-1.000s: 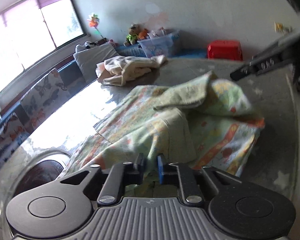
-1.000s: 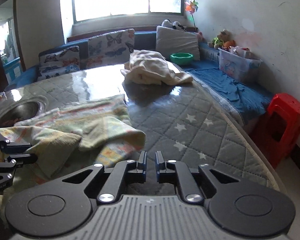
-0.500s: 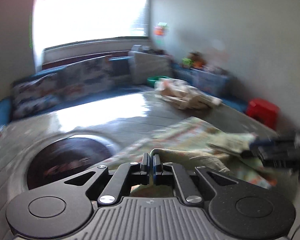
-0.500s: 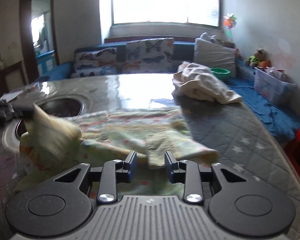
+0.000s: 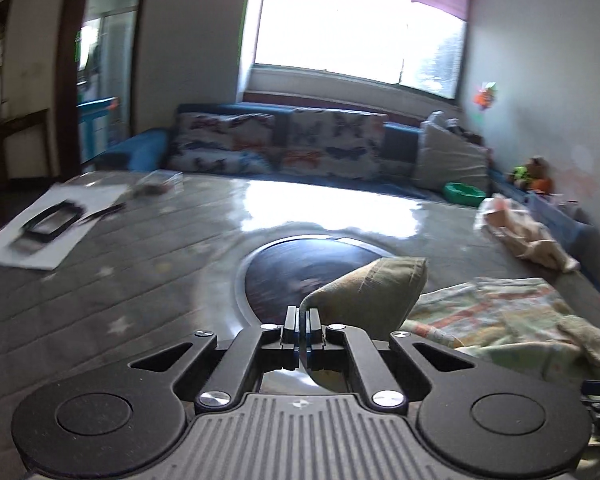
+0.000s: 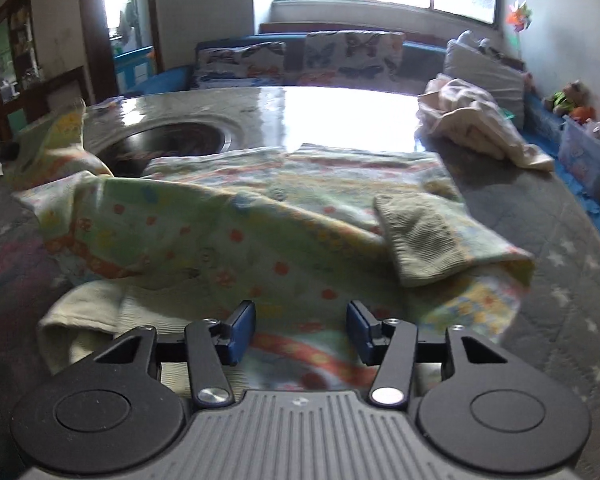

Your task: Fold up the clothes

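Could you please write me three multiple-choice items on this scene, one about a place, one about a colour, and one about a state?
1. Where does the cream garment lie?
A. On the far right of the table, apart from the patterned garment
B. Inside the round recess
C. On the white paper

2. What colour is the bowl on the bench beyond the table?
A. Red
B. Green
C. Yellow

3. How do the two tools stand?
A. Both open
B. Left open, right shut
C. Left shut on cloth, right open

Answers:
1. A: the cream garment is heaped near the table edge, well beyond the patterned garment.
2. B: the bowl is plainly green.
3. C: the left tool pinches a cuff of cloth, while the right tool hangs wide open over the fabric.
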The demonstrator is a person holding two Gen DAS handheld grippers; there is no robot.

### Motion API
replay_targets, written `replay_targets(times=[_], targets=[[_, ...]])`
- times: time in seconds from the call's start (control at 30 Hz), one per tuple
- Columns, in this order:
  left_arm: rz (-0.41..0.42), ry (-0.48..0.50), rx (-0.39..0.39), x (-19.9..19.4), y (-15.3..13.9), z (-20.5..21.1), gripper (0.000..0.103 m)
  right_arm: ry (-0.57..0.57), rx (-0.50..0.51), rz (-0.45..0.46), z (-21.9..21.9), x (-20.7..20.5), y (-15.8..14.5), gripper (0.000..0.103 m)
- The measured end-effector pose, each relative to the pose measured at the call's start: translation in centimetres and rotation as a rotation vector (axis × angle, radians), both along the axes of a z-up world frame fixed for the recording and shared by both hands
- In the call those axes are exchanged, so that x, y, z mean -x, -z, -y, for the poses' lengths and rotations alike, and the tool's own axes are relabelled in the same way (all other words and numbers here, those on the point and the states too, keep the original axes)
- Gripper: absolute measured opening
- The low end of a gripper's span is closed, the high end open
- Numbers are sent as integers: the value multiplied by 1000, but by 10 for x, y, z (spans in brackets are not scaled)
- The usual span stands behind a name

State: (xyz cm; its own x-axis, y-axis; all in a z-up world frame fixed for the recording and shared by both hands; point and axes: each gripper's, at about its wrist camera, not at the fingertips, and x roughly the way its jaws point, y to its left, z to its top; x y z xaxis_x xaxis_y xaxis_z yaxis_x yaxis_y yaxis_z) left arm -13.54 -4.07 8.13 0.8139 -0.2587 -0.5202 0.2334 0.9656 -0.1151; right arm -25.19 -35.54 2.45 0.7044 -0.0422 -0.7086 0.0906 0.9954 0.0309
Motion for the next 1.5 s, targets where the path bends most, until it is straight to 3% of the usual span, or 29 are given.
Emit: replay_targets(times=[0.33,0.5,0.77,0.83,0.93,1.13,1.27,1.5], targets=[[-15,-247,-4,2,12,-90,3,-188,-3,-24,-54,-19,-2,54],[-26,-361,-41,-8,16,-127,3,-275,-13,-6,-94,-52,0,55],[-29,-471,-111,-38,15,-159,3,-393,6,4,-149,-112,-1,55],[-29,-493,-130,-48,17,-165,3,-393,-33,0,-154,-125,2,55],[-72,-514,-140,-57,24,-174,3,-412,-29,11,-158,-139,4,57],[-113,-487,-148,-46,35,-181,3,-477,-46,-48,-150,-126,-1,57],[-127,-473,-158,-38,36,-183,3,-571,57,-55,-161,-98,-5,57],[-150,-469,-211,-36,33,-186,10,-603,63,-92,-150,-57,-11,56]])
